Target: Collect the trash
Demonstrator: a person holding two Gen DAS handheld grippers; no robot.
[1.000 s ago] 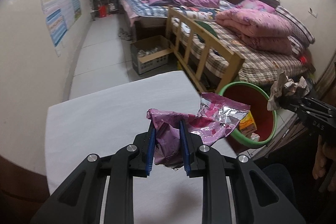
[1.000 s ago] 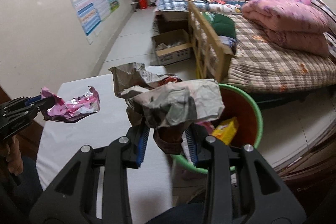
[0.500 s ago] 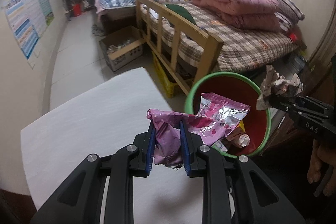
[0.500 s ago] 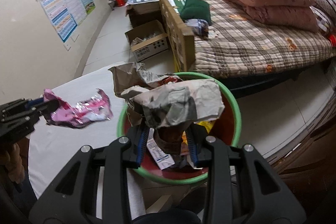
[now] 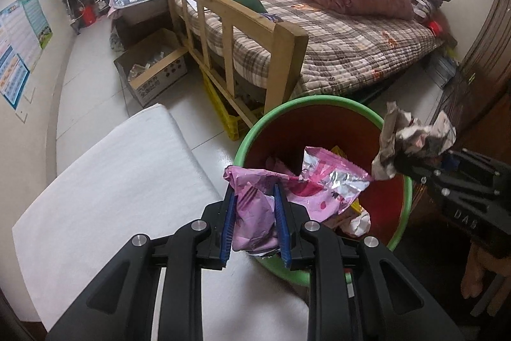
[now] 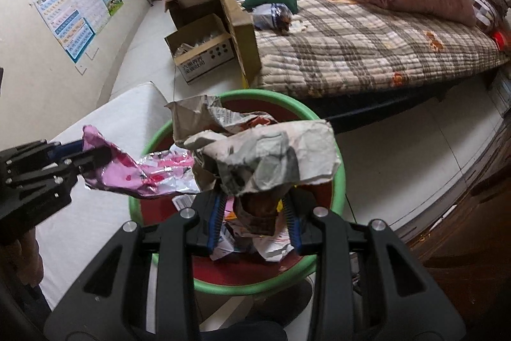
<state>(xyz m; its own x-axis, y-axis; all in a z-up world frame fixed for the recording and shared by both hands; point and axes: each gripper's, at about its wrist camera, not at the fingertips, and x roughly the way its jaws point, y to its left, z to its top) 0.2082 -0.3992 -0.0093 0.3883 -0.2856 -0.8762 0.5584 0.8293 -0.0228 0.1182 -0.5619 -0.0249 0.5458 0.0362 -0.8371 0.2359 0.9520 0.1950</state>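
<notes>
Pink wrapper (image 5: 287,190) in my left tongs (image 5: 255,226), crumpled newspaper (image 6: 265,155) in my right tongs (image 6: 252,219) — both are hanging over the green bin (image 5: 319,101), gripped, awaiting release.

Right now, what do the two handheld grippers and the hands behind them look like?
Both the left gripper and right gripper are matte black angular linkages with silver pivot bolts and ribbed blue finger pads. White letters, seemingly "DAS", mark the right one's side. Bare fingers show below each; no cables or sleeves visible.

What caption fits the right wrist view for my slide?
Right gripper holds crumpled grey newspaper over the green-rimmed red bin, beside the pink foil wrapper.
</notes>
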